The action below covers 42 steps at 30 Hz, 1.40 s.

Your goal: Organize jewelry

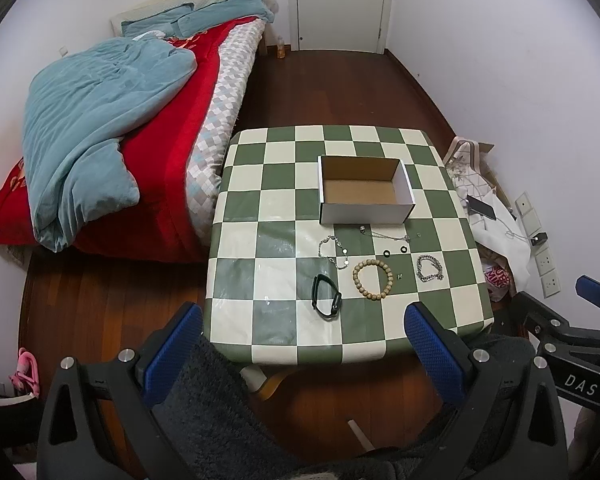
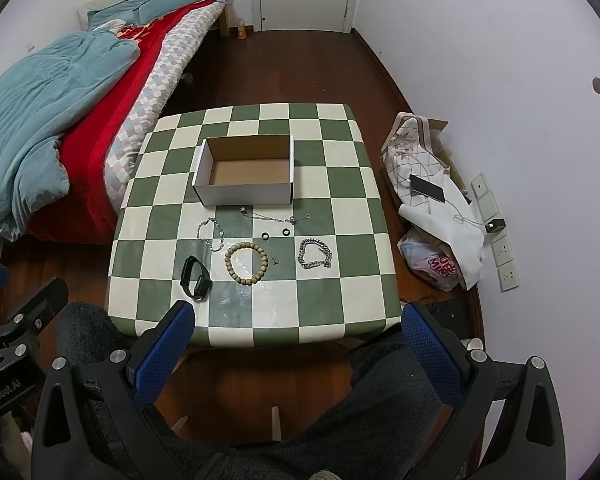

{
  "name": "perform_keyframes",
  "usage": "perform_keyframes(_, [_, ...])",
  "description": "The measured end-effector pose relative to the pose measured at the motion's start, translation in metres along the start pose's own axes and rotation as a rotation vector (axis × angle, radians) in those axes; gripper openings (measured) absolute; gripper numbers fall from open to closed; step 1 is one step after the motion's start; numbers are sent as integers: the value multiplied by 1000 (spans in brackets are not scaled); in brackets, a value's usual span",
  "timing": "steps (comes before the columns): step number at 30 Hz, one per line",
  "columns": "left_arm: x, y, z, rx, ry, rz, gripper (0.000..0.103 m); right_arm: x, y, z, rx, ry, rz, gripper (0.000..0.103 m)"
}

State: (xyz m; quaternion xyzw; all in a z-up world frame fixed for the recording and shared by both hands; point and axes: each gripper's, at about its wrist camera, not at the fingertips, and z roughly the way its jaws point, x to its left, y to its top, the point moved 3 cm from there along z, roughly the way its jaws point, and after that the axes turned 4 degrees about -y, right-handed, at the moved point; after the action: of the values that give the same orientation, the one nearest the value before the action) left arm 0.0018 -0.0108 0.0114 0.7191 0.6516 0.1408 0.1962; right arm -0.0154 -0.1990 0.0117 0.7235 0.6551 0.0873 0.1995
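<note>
Two grippers hang wide open and hold nothing, each short of the near edge of the checkered tabletop [image 1: 260,208]. The left gripper [image 1: 304,320] has its blue-padded jaws spread far apart; the right gripper [image 2: 298,318] stands the same way. In the left view, the right gripper's black frame at the far right reads "DAS"; in the right view, the left gripper's frame at the far left reads partly "Robot.AI". Both point level toward the tabletop, above a dark fleecy garment.

Ahead of the left jaws, between their tips, lie a black wristband [image 1: 326,296] and a wooden bead bracelet [image 1: 373,279]. Beyond those lie a thin silver chain [image 1: 334,251], two small black rings [image 1: 395,251] and, toward the right finger, a chunky silver bracelet [image 1: 430,268]. Farther ahead stands an open white cardboard box [image 1: 364,212], nothing in it.
</note>
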Motion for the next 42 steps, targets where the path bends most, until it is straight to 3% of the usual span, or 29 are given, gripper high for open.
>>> perform_keyframes(16, [11,-5,-5,1,-2,-16,103,2,-3,-3,4,1,0,103])
perform_keyframes(20, [18,-2,12,-46,68,-27,103,-1,-3,10,1,-14,5,103])
perform_keyframes(25, [33,0,58,-61,181,-11,103,-15,1,59,42,-33,55,103])
perform_keyframes(32, [39,-4,152,59,301,69,103,-25,2,154,153,-19,106,103])
perform_keyframes(37, [33,-14,210,169,314,94,103,-18,-6,224,244,28,151,86])
perform_keyframes(42, [20,-25,256,259,297,114,103,9,-10,271,289,94,166,76])
